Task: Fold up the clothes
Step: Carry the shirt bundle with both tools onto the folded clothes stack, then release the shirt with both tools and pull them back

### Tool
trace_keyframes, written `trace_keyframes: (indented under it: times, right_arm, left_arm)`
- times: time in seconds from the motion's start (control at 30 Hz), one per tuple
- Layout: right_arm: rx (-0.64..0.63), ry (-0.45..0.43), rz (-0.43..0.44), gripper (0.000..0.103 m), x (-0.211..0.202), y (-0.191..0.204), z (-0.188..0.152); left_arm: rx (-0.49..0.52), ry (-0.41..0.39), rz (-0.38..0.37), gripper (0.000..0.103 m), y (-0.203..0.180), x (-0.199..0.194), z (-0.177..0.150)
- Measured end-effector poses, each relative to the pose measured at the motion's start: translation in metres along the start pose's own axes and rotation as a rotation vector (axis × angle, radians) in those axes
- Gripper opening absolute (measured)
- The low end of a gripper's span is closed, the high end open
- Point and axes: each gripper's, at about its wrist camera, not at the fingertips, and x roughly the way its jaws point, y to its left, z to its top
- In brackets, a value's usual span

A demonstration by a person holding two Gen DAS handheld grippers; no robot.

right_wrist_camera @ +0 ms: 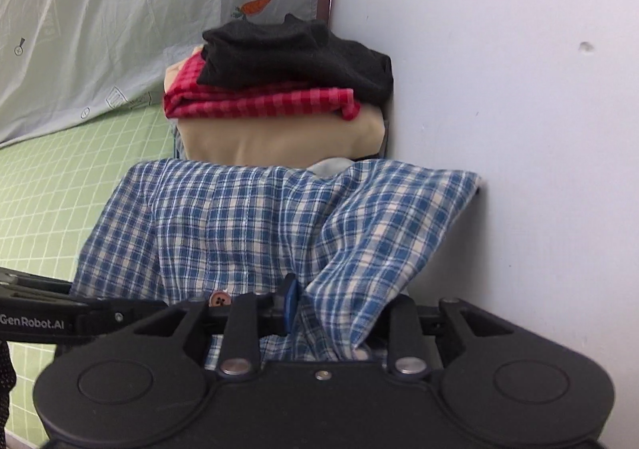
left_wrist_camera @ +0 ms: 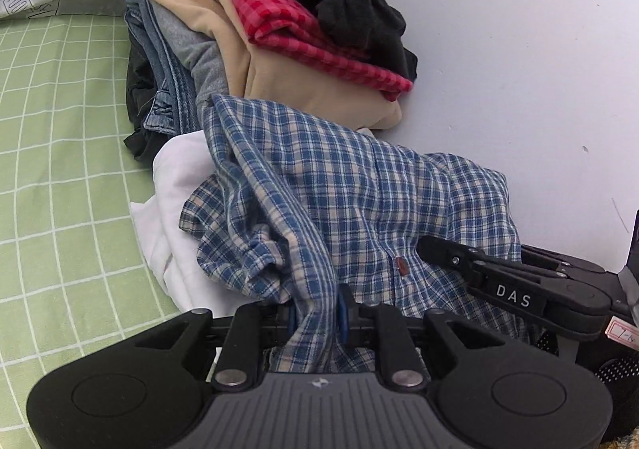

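both grippers' fingers, left gripper [left_wrist_camera: 317, 315] and right gripper [right_wrist_camera: 323, 309], pinch the blue plaid shirt [left_wrist_camera: 339, 201] bunched between them.

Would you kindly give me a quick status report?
Left gripper and right gripper both pinching the plaid shirt. Shirt bunched, unfolded. Folded stack close behind; wall alongside.

The left claw [left_wrist_camera: 317, 315] points forward and downward, its two blue-padded fingers [left_wrist_camera: 342, 313] drawn close together with a fold of the blue plaid shirt [left_wrist_camera: 339, 201] pinched between them. The right claw [right_wrist_camera: 319, 309] tilts downward too, its jaws narrowly apart with the same shirt's cloth bunched between them; only one blue pad [right_wrist_camera: 289, 299] shows, the other hidden under fabric. Each claw appears in the other's view, so the two sit close side by side
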Motion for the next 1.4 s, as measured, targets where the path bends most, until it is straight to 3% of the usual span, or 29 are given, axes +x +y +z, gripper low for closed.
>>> trace_keyframes:
  times: [0.1, 0.17, 0.3, 0.4, 0.5, 0.57, 0.67, 0.77, 0.9, 1.0, 1.07, 1.23, 1.4]
  right_arm:
    - [-0.054, -0.01, -0.031, 0.041, 0.013, 0.004, -0.005]
    - [-0.085, -0.026, -0.05, 0.046, 0.016, 0.007, -0.007]
    - [-0.103, -0.072, -0.097, 0.061, -0.002, 0.008, -0.005]
    - [-0.089, -0.151, -0.15, 0.075, -0.025, 0.01, -0.002]
    - [-0.056, -0.246, -0.196, 0.076, -0.047, 0.013, -0.002]
    - [-0.023, -0.276, -0.168, 0.076, -0.053, 0.014, -0.007]
    - [0.034, -0.23, -0.116, 0.079, -0.033, 0.014, -0.018]
    - [0.131, -0.148, -0.118, 0.082, 0.0, 0.005, -0.033]
    - [0.158, -0.152, -0.126, 0.087, 0.008, 0.004, -0.033]
    - [0.174, -0.186, -0.132, 0.09, -0.006, 0.01, -0.033]
    - [0.2, -0.22, -0.13, 0.099, -0.021, 0.014, -0.037]
    - [0.226, -0.324, -0.144, 0.103, -0.06, 0.044, -0.05]
    - [0.238, -0.369, -0.15, 0.103, -0.09, 0.086, -0.06]
  left_arm:
    - [-0.001, -0.003, 0.037, 0.038, 0.006, 0.004, -0.001]
    - [0.008, 0.003, 0.055, 0.057, 0.01, 0.002, 0.0]
    - [0.014, -0.001, 0.066, 0.061, 0.017, -0.018, 0.005]
    - [0.045, -0.067, 0.117, 0.064, 0.015, -0.039, 0.005]
    - [0.109, -0.125, 0.187, 0.072, 0.011, -0.048, 0.01]
    - [0.164, -0.132, 0.221, 0.074, 0.009, -0.044, 0.012]
    - [0.216, -0.108, 0.26, 0.076, 0.01, -0.032, 0.014]
    - [0.206, -0.086, 0.246, 0.078, 0.017, -0.031, 0.012]
    - [0.24, -0.11, 0.252, 0.079, 0.016, -0.042, 0.009]
    - [0.269, -0.161, 0.263, 0.083, 0.014, -0.059, 0.005]
    - [0.282, -0.207, 0.282, 0.088, 0.012, -0.073, 0.0]
    - [0.36, -0.337, 0.337, 0.103, 0.007, -0.109, -0.017]
    - [0.386, -0.409, 0.336, 0.103, 0.01, -0.142, -0.036]
